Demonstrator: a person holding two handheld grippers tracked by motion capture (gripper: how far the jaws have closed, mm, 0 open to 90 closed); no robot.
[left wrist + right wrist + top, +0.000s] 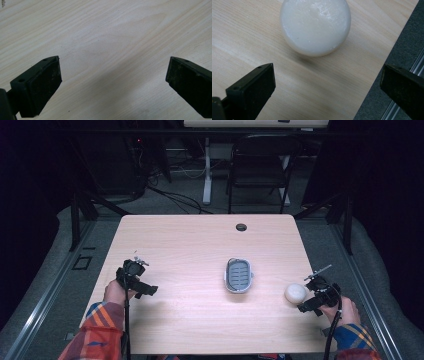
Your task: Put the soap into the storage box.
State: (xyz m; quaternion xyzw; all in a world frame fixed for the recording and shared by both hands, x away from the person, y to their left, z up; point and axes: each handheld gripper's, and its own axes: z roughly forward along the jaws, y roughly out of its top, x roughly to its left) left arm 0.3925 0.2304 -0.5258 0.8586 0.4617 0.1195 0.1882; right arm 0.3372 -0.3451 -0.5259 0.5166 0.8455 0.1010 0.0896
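Wooden table [190, 245], white soap [295, 293] just beyond right tongs [306, 306], apart.

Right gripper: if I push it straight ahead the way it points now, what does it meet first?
Most likely the white round soap bar, lying on the table just ahead of the open right gripper, roughly centred between the jaws. Nothing lies between them, though height above the table is hard to judge.

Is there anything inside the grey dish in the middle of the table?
The grey dish shows a ribbed, slotted insert and nothing resting on it. Whatever lies beneath that insert is covered. The white round soap sits apart on the table.
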